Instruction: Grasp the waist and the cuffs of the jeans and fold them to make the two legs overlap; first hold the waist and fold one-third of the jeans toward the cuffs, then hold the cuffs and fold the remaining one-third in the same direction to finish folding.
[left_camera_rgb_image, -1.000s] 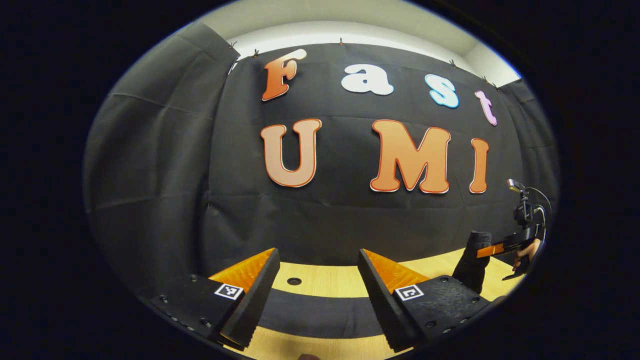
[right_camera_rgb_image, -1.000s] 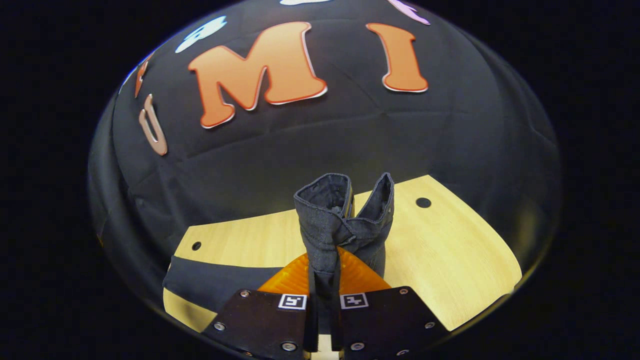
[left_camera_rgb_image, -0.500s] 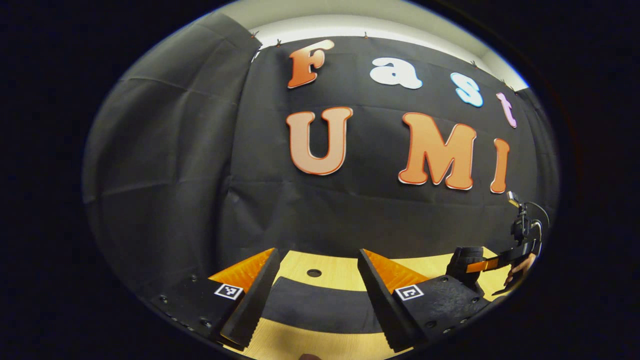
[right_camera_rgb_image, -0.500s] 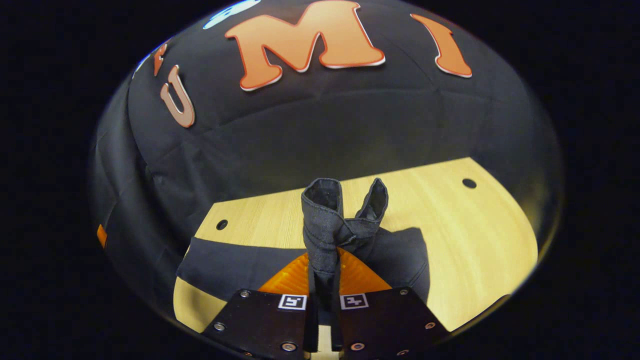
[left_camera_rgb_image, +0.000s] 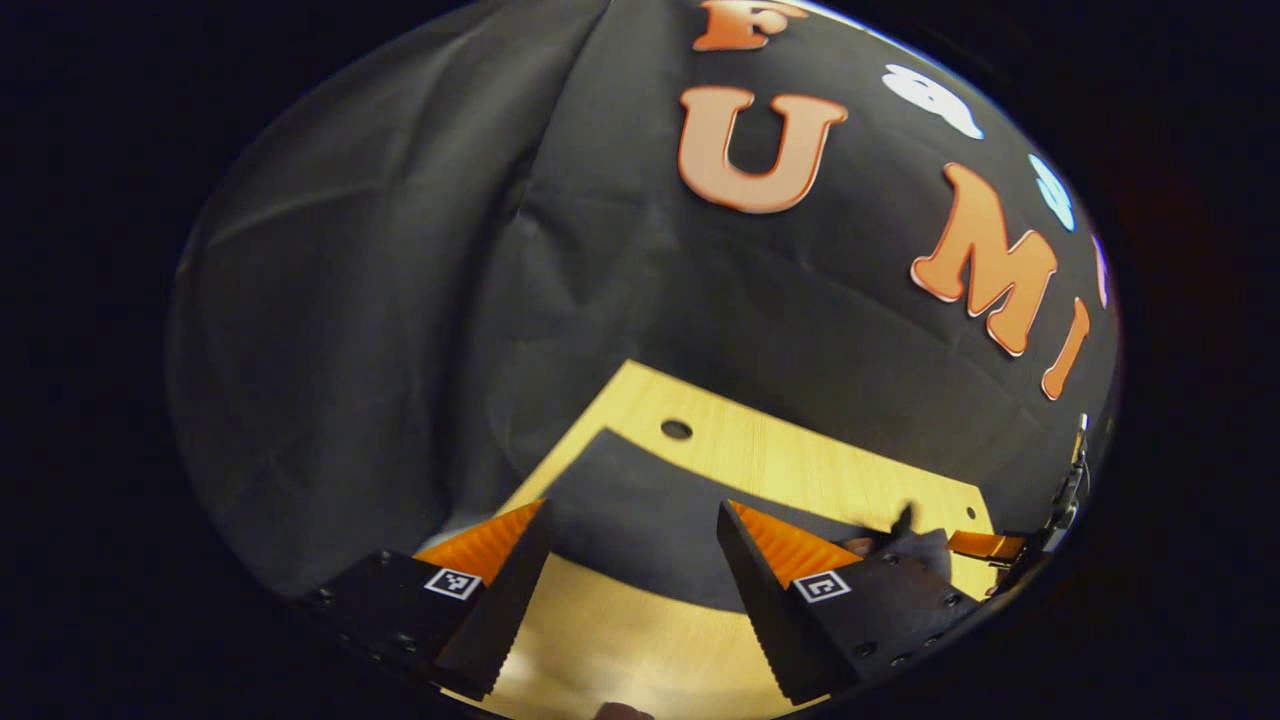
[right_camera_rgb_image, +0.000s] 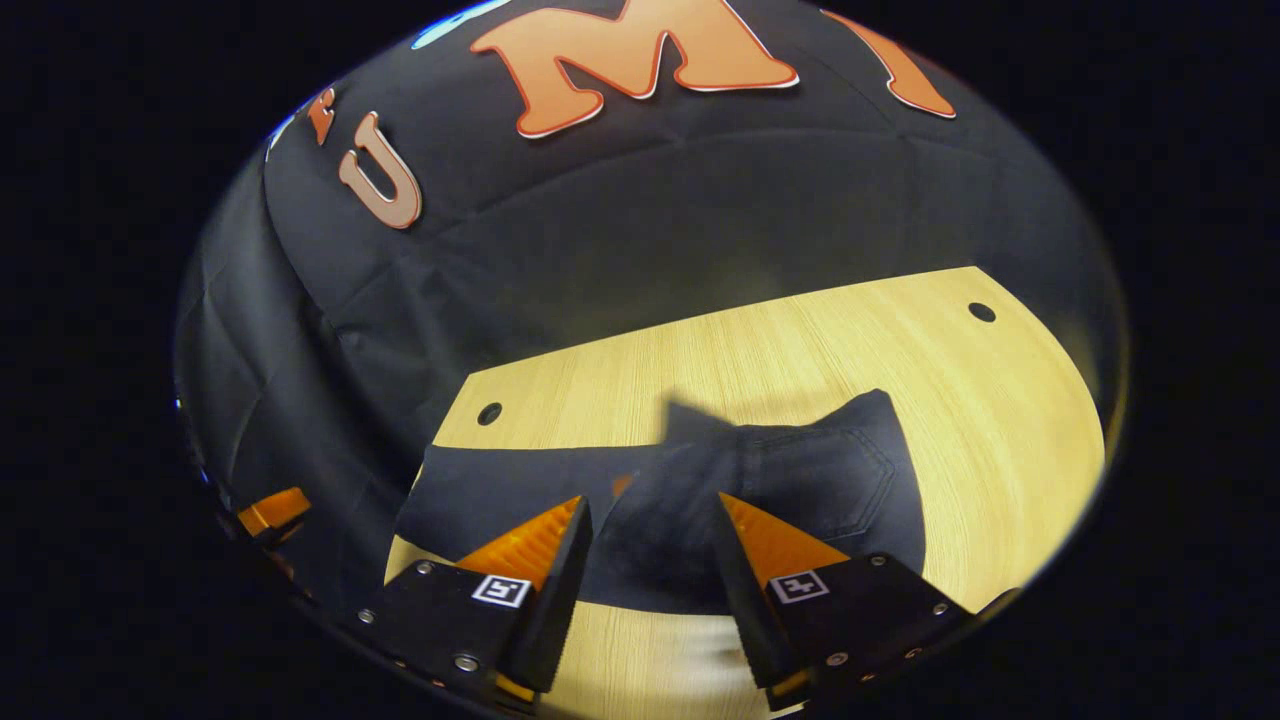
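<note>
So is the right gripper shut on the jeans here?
No, in the right gripper view the right gripper stands open, its fingers spread apart, with the jeans lying on the table beyond them.

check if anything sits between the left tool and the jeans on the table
Nothing visible does. In the left gripper view, the left tool is open just above the jeans, with only bare wooden table around them. The right tool is open too, over the folded part.
</note>
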